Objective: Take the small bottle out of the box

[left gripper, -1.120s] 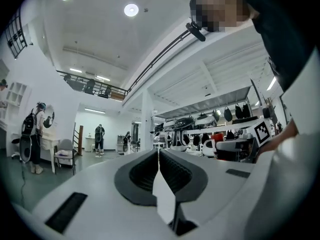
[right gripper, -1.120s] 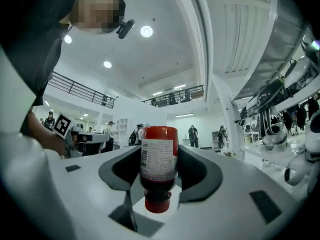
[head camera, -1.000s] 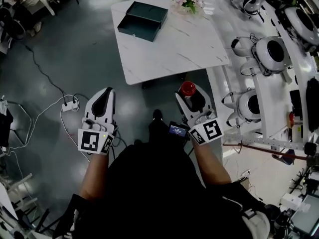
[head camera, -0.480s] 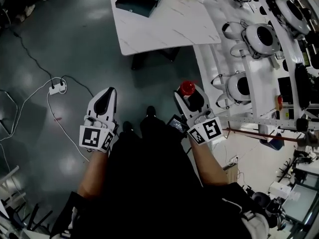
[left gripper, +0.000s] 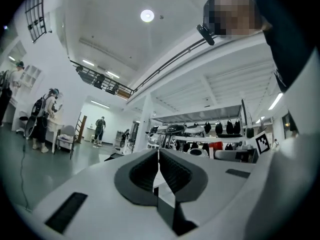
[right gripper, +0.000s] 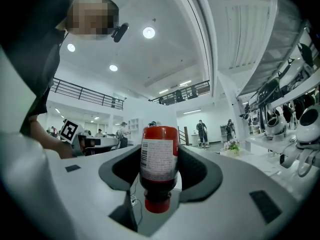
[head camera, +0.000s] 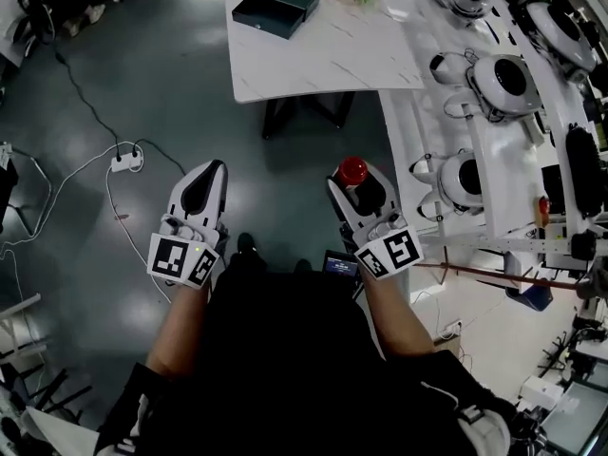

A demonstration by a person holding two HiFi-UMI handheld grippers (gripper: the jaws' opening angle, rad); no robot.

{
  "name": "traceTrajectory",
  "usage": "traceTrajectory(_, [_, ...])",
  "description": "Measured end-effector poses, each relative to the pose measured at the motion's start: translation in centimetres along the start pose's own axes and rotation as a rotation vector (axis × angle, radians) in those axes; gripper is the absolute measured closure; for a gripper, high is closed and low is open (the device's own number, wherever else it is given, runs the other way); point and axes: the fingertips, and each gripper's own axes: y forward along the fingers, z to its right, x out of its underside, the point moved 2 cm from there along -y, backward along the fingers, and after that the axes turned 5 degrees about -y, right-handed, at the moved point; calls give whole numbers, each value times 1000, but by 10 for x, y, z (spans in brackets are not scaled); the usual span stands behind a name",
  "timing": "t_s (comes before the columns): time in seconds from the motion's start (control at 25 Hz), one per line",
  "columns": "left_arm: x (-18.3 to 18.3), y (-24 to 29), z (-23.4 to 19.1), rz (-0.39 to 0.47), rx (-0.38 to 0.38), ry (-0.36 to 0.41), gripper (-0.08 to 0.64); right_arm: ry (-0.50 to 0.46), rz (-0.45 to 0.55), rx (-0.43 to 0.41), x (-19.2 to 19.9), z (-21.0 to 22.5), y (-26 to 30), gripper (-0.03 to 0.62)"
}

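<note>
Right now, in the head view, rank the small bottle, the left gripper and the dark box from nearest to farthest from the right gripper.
1. small bottle: in the jaws of the right gripper.
2. left gripper: alongside, at its left.
3. dark box: far ahead on the white table.

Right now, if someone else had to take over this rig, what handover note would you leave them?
Left tool: shut, nothing in it.
Right tool: shut on the small bottle, which is red with a white label, its cap end toward that tool's camera.
Box: dark, on the white table, across the floor from the person and apart from both tools.
Done: the bottle is out of the box and held.
Left: nothing of the removal itself; probably only setting the bottle down somewhere.
</note>
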Motion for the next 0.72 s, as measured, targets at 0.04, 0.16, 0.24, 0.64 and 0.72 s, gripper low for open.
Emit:
traceTrajectory(0.04, [0,0,12,-10,4,21,537,2,3,-7,-2,1,-12,354])
traceTrajectory(0.16, [4,2,44,-17,3,62,537,19,-12,-21,6,11,-53,354])
traceTrajectory(0.24, [11,-1,66,-22,-6,61,537,47,-43,-18,20,19,-83,354])
traceTrajectory(0.64, [57,-34,120,-160,-31,72,537,152,-26,-68,56,8,-128,354])
traceTrajectory(0.72, [59,-36,118,-174,-21,78,537,146,-25,-66,54,5,-125,354])
